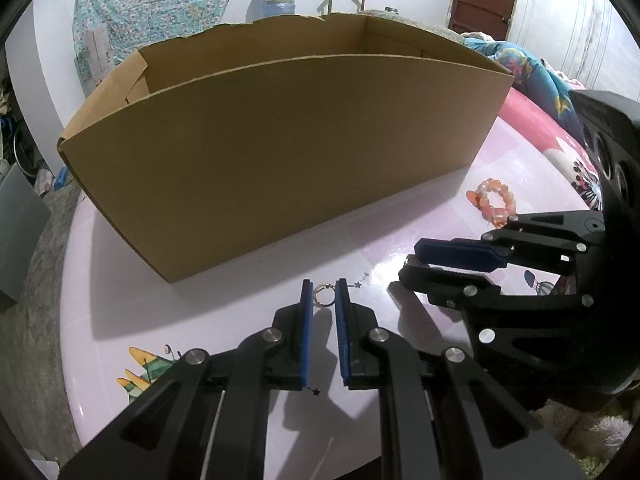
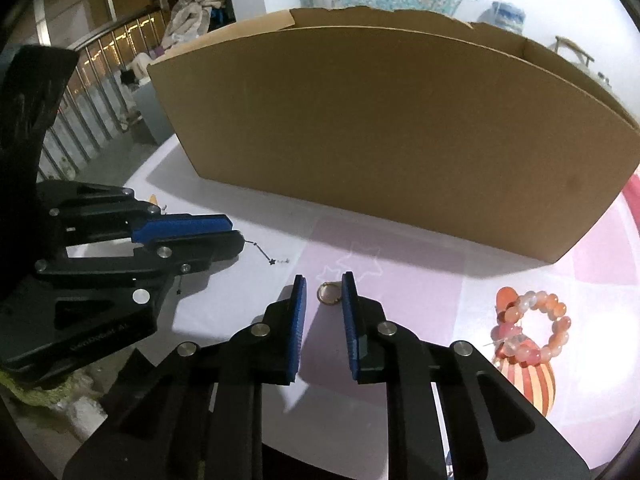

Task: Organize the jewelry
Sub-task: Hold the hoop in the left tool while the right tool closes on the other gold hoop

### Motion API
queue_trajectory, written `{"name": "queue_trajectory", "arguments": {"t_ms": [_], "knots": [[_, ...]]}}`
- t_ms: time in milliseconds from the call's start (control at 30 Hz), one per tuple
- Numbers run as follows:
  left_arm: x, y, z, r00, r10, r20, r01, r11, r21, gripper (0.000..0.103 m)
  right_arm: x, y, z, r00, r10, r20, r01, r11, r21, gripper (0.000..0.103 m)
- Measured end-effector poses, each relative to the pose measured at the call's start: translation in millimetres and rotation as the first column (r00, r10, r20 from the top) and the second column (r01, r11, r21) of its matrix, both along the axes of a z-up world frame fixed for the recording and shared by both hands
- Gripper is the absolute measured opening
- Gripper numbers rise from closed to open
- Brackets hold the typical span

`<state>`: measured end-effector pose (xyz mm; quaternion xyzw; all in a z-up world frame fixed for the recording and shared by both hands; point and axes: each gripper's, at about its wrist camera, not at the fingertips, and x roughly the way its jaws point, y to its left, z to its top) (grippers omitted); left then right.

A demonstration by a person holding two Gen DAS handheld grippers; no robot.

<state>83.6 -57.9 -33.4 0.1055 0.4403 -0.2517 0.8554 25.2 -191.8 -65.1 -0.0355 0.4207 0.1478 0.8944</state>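
- Left tongs (image 1: 323, 300) sit low over the table (image 1: 224, 304), blue pads on either side of a chained hoop (image 1: 322, 294). The gap matches the hoop's width, so I cannot tell whether they pinch it or only flank it.
- Right tongs (image 2: 324, 300) are released, pads well parted around a plain hoop (image 2: 328, 293) that lies flat, just beside the right-hand pad.
- Both hoops are thin gold-coloured wire rings and probably weigh almost nothing. They are stiff but easy to bend, and slippery on the glossy tabletop, so a squeeze may flick one away.
- Best hold, in my judgement: pads across the hoop's width, low to the table, closing gently.
- Fine chain with a dark star (image 1: 357, 285) trails from the chained hoop. It is limp and could snag or drag.
- Bead bracelet (image 2: 532, 328), orange and pink with round glossy beads, lies near the right edge of the table, apart from both tongs. It looks heavier, it flexes, and it is easy to take by one side of the loop.
- Cardboard box (image 1: 280, 160) stands open-topped behind the jewelry, likely where it all goes.
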Motion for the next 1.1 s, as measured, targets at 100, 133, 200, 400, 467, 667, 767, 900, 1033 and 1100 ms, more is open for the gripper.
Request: {"name": "queue_trajectory", "arguments": {"t_ms": [100, 133, 200, 400, 467, 667, 767, 900, 1033, 1100], "knots": [[0.4, 0.3, -0.2, 1.000, -0.001, 0.000, 0.001, 1.000, -0.001, 0.010, -0.2, 1.8, -0.6, 1.000, -0.006, 0.006, 0.006, 1.000, -0.009, 0.016], [0.1, -0.1, 0.1, 1.000, -0.001, 0.000, 0.001, 1.000, -0.001, 0.010, 0.1, 1.9, -1.0, 1.000, -0.008, 0.007, 0.008, 1.000, -0.010, 0.015], [0.0, -0.3, 0.0, 1.000, 0.000, -0.002, 0.000, 1.000, -0.002, 0.010, 1.5, 8.3, -2.6, 1.000, -0.017, 0.005, 0.017, 1.000, -0.009, 0.011], [1.1, 1.1, -0.7, 1.000, 0.001, -0.003, -0.001, 1.000, -0.001, 0.010, 2.2, 13.3, -4.5, 1.000, -0.018, 0.011, 0.018, 1.000, -0.006, 0.009], [1.1, 0.9, -0.8, 1.000, 0.001, -0.002, -0.001, 1.000, -0.002, 0.010, 2.0, 14.3, -4.5, 1.000, -0.013, 0.008, 0.013, 1.000, 0.001, 0.009], [-0.8, 1.7, 2.1, 1.000, 0.003, 0.014, -0.003, 1.000, -0.001, 0.010, -0.3, 13.5, -2.9, 1.000, -0.001, 0.013, 0.001, 1.000, 0.007, 0.000], [-2.1, 1.1, 3.8, 1.000, 0.006, 0.017, -0.006, 1.000, 0.004, 0.010, -1.6, 11.2, -0.8, 1.000, -0.003, 0.012, 0.003, 1.000, 0.018, 0.000], [-3.9, 1.7, 4.9, 1.000, 0.013, 0.019, -0.013, 1.000, 0.005, 0.010, -3.2, 7.0, 2.9, 1.000, -0.020, 0.011, 0.020, 0.999, 0.033, 0.021], [-5.4, 1.8, 4.8, 1.000, 0.018, 0.014, -0.018, 1.000, 0.002, 0.010, -4.5, 10.3, -2.3, 1.000, -0.029, -0.001, 0.029, 0.999, 0.027, 0.024], [-5.5, 1.6, 3.8, 1.000, 0.018, 0.010, -0.018, 1.000, 0.001, 0.010, -2.1, 11.1, -4.5, 0.999, -0.037, -0.023, 0.038, 0.999, 0.037, 0.024]]}}
